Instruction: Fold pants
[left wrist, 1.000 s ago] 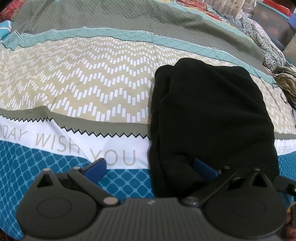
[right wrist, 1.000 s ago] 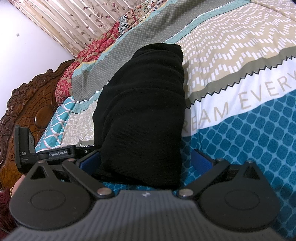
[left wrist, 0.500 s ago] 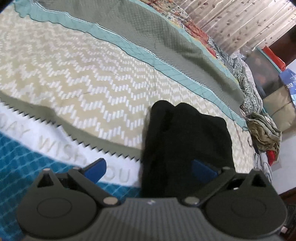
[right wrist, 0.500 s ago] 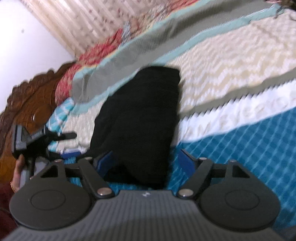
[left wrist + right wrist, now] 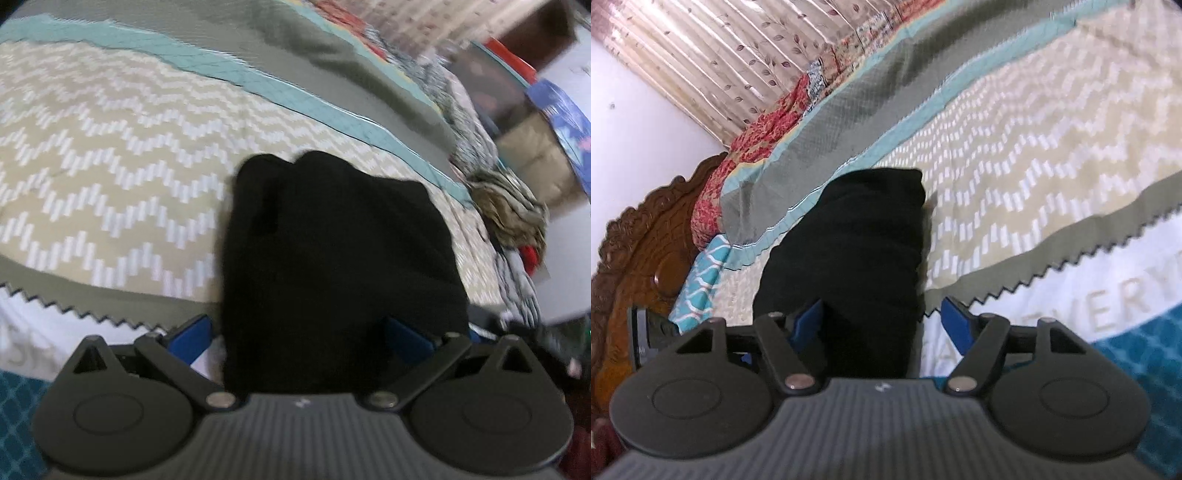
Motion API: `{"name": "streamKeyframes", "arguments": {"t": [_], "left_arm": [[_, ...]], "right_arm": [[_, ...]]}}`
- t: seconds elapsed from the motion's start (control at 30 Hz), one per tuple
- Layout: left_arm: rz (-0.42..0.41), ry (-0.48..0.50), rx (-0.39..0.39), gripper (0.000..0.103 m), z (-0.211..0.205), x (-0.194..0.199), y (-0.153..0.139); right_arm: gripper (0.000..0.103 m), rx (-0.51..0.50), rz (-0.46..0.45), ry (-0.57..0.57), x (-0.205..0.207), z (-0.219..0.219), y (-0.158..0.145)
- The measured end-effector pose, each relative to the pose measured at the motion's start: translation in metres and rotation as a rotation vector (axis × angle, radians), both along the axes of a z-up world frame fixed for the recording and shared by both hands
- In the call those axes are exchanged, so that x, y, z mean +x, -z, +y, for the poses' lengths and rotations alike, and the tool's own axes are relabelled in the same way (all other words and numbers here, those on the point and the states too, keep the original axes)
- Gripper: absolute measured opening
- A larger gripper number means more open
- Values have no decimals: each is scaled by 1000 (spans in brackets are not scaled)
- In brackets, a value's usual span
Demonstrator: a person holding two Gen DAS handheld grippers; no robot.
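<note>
The black pants (image 5: 332,258) lie folded into a compact bundle on the patterned bedspread (image 5: 110,166). In the left wrist view my left gripper (image 5: 299,336) is open, its blue pads either side of the bundle's near end. In the right wrist view the pants (image 5: 857,258) run away from me, and my right gripper (image 5: 882,321) is open with the near end of the bundle between its blue pads. Whether the pads touch the cloth I cannot tell. The left gripper's body (image 5: 646,328) shows at the left edge of the right wrist view.
A carved wooden headboard (image 5: 639,258) and a red floral pillow (image 5: 738,158) lie to the left in the right wrist view. A heap of crumpled clothes (image 5: 513,210) and boxes (image 5: 532,155) sit beyond the bed's right edge in the left wrist view.
Both grippers have closed in on the pants' near end and tilted, so the bundle now sits between each pair of pads. The right gripper's jaws look a little narrower. The pants have not visibly moved.
</note>
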State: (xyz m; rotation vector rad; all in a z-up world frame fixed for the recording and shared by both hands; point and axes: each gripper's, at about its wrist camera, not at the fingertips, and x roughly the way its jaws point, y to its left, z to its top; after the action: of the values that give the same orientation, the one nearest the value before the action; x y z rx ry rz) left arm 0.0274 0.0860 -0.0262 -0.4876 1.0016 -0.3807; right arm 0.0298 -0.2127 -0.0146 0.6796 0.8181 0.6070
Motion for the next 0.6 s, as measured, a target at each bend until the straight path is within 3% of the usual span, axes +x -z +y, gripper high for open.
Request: {"name": "streamKeyframes", "arguments": {"t": [0.07,0.13,0.23,0.3,0.47,0.6], "left_arm": [[-1,31,-32,94,-8,-2,3],[-12,33,-32,70,-16,-3,1],[-6,-22,-127,54,-11,0,-8],[-34,-43,-182,52,-7,5,-21],[-224,-46,-181,52,-12,43,-76],[-349,-51,-91,52,-27,103,-103]], "right_arm": [[61,108,81,-43,6,8,8],[61,152,119,-71,7,11,8],[49,218,117,-102,5,6,-7],[45,192,39,-140,5,9,-32],[45,149,-246,-147,39,16,-104],[45,108,-383,-106,96,18,-132]]}}
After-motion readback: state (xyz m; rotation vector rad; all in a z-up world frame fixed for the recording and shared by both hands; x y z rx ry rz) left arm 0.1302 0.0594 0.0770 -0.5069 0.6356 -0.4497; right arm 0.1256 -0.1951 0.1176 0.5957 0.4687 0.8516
